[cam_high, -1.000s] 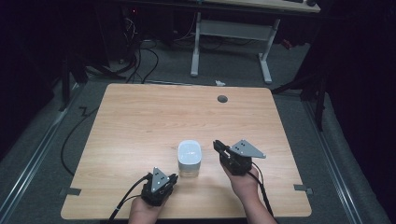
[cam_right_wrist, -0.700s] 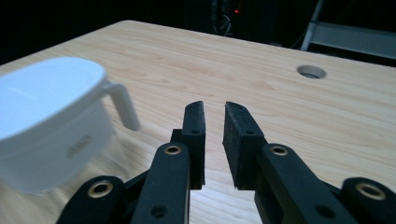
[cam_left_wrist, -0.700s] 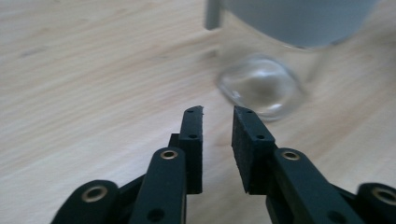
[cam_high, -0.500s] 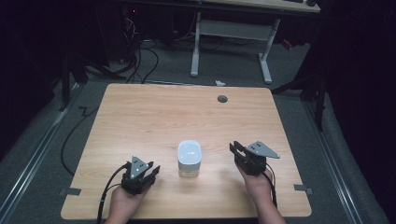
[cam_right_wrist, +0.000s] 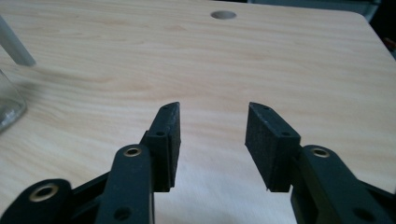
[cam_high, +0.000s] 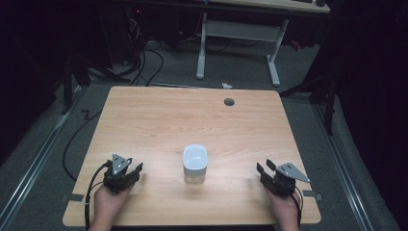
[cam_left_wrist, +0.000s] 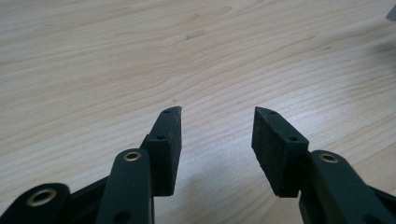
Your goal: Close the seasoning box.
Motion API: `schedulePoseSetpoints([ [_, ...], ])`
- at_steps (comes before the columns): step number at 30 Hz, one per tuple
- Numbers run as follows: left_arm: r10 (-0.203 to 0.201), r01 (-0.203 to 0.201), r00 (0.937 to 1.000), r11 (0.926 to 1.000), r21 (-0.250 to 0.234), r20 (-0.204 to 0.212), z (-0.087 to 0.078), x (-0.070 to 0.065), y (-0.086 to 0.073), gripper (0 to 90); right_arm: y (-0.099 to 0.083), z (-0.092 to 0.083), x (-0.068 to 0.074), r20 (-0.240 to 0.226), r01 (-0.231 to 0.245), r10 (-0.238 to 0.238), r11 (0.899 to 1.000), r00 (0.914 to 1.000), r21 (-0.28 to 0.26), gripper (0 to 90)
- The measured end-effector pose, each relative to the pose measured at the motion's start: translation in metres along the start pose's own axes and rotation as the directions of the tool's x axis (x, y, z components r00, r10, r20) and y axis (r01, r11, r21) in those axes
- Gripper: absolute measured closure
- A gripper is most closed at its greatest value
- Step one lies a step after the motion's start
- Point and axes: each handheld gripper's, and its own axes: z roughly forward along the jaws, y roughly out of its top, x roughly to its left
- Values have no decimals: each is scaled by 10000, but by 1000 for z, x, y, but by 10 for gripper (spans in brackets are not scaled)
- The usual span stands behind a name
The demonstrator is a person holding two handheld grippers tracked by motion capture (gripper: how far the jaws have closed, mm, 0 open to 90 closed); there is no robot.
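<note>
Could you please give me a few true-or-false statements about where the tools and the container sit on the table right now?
1. The white-lidded container stands between the two tools. True.
2. The left tool grips the container. False: it is open and apart from it.
3. The right tool is open, holding nothing. True.
4. The table has a round hole near its far edge. True.
5. The container lies on its side. False: it stands upright.
</note>
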Motion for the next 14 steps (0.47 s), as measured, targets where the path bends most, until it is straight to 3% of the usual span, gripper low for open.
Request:
schedulePoseSetpoints([
  [7, -204, 204, 9998, 9992, -348, -13, -13, 2, 3, 522, -2, -5, -4, -121, -108, 108, 9999, 9999, 22, 508],
  [14, -41, 41, 10000, 9991, -427, -16, -14, -1, 1, 513, -3, -3, -1, -179, -38, 40, 9999, 9998, 136, 494],
])
